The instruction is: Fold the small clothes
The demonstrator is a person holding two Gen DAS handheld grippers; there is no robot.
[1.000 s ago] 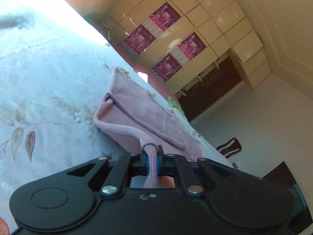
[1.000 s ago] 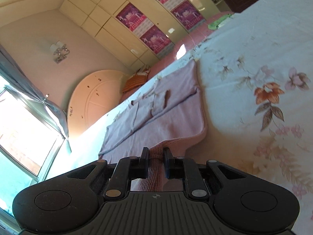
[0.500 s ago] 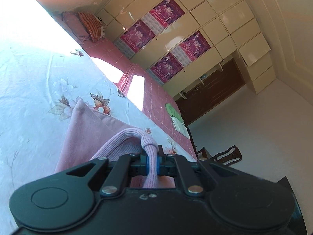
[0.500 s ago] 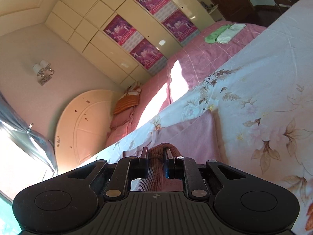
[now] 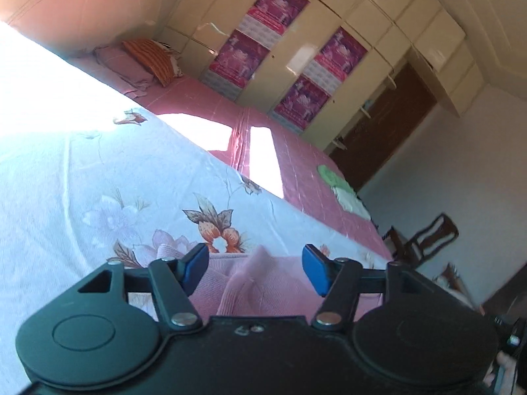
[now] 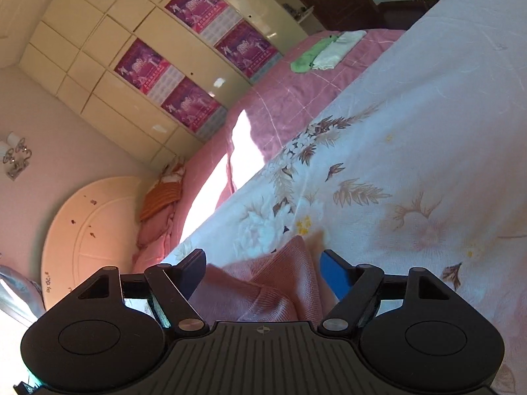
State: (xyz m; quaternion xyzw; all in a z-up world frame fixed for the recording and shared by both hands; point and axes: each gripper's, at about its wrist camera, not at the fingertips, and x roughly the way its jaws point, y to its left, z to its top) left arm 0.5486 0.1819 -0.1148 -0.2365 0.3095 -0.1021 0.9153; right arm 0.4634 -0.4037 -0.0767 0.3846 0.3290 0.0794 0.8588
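Left wrist | left tool [image 5: 255, 263] released over pink garment [image 5: 263, 283] | right tool [image 6: 263, 268] released | floral sheet [image 6: 411, 151] beyond

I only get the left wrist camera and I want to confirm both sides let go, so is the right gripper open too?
Observer: Yes, the right gripper is open, its jaws spread wide around the pink ribbed knit garment.
Operator: Is the cloth pinched by either finger?
Observer: No, a raised fold of it sits between the fingers, free of both pads.
Operator: Anything else on that side I can't see?
Observer: A wall lamp with two shades hangs above the rounded cream headboard.
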